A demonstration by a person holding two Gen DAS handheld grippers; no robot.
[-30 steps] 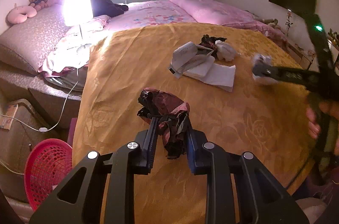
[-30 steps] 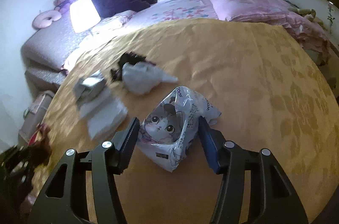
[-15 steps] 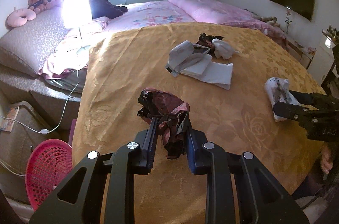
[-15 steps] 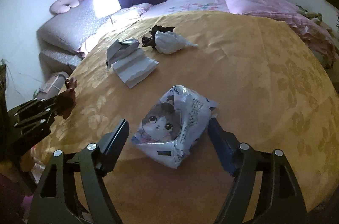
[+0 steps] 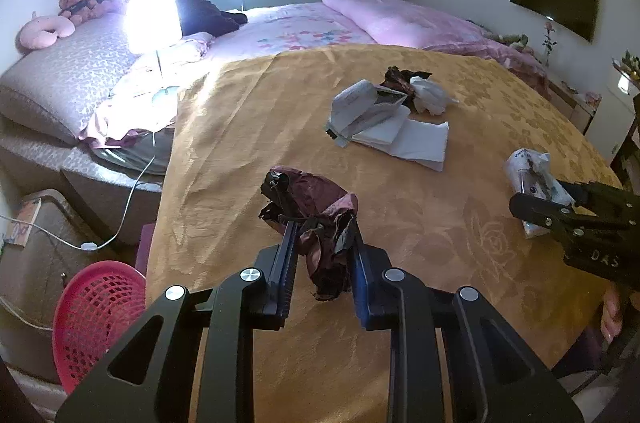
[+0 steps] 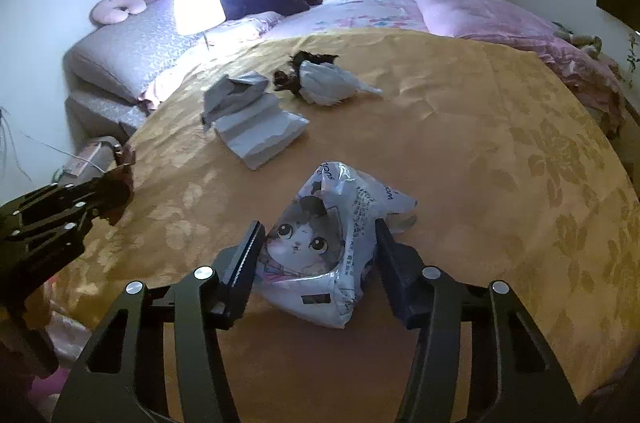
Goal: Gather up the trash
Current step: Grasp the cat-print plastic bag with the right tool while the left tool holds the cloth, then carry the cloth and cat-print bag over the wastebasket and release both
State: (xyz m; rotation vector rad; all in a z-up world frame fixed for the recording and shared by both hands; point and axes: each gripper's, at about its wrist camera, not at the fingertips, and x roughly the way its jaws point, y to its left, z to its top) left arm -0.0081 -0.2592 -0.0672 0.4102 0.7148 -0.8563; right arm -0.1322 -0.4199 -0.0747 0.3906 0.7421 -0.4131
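The cat-print packet (image 6: 324,247) lies on the gold bedspread (image 6: 500,151) near its front edge, between the fingers of the right gripper (image 6: 320,255), whose jaws are closing on it; the pads look to be at its sides, though whether they already press is hard to tell. The packet is soft and puffy, so it may squash and slide out forward, or be held only by a corner and drop when lifted. The left gripper (image 5: 322,263) is pinched tight on a crumpled dark red wrapper (image 5: 316,211), much of which sticks out past the fingers or hangs loose below them; a quick swing could shake it free over the bedspread. More trash sits well apart toward the middle of the bed: a heap of white paper and envelopes (image 5: 384,127) and, touching it, a white wad with a dark scrap (image 5: 416,87). A red basket (image 5: 96,319) stands on the floor beside the bed on the left, partly cut off by the gripper; reaching it with both loads risks a miss. The packet's underside and the basket's contents cannot be seen.
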